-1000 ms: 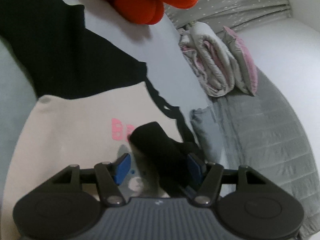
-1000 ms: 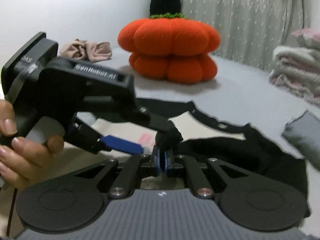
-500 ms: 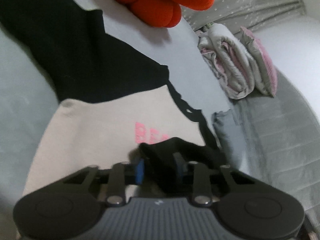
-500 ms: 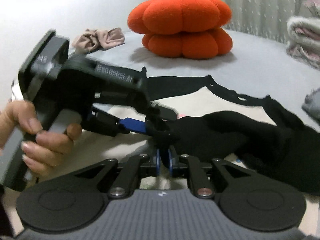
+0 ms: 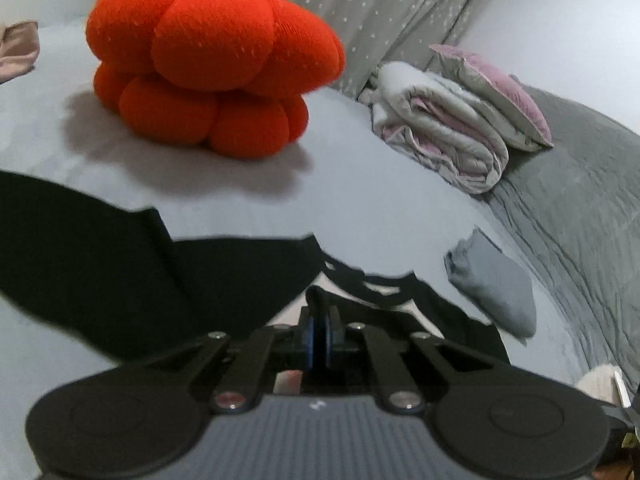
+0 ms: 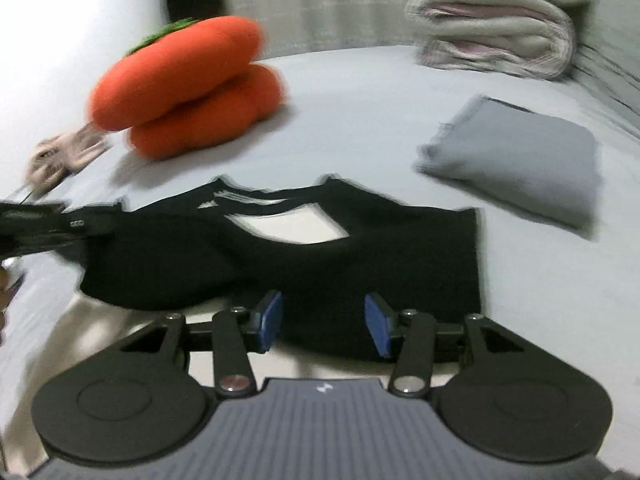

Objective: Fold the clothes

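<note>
1. Shirt point(image 6: 280, 264), black and cream, lies on the bed point(image 6: 360, 120), with its black sleeves folded across the front.
2. Left gripper point(image 5: 319, 334) is pinched shut on a black bit of the shirt.
3. Right gripper point(image 6: 323, 322) is opening above the black cloth, and its blue pads point(image 6: 378, 324) are not pressing on it.
4. Orange pumpkin pillow point(image 5: 212, 64) sits behind the shirt.
5. Folded grey cloth point(image 6: 516, 156) lies near the shirt.
</note>
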The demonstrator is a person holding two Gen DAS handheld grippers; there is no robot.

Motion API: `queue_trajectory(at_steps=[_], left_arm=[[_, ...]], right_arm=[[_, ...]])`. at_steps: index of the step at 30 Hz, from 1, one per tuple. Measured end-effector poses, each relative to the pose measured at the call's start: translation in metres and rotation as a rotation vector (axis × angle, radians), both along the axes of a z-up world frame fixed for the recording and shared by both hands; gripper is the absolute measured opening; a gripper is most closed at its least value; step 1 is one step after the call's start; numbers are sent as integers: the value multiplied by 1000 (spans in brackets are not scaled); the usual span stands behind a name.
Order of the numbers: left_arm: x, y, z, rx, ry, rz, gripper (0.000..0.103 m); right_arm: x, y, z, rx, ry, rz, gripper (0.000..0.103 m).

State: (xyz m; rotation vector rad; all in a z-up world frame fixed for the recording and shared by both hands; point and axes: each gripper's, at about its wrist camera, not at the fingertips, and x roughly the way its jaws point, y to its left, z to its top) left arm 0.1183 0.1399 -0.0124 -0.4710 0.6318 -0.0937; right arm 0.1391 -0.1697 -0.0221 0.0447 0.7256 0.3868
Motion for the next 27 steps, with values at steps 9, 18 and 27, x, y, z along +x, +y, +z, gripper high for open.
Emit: queue_trajectory(at_steps=[9,18,27], left_arm=[[7,46,-29,-138,79,171,33],[0,34,-30,-171,146,87,41],[16,26,-52,-204,164,106,34]], right_arm=[[16,-37,-8,47,68,-210,50],[17,-37,-9,49,102,-231,50],[17,-33,-12,42,110,-231,51]])
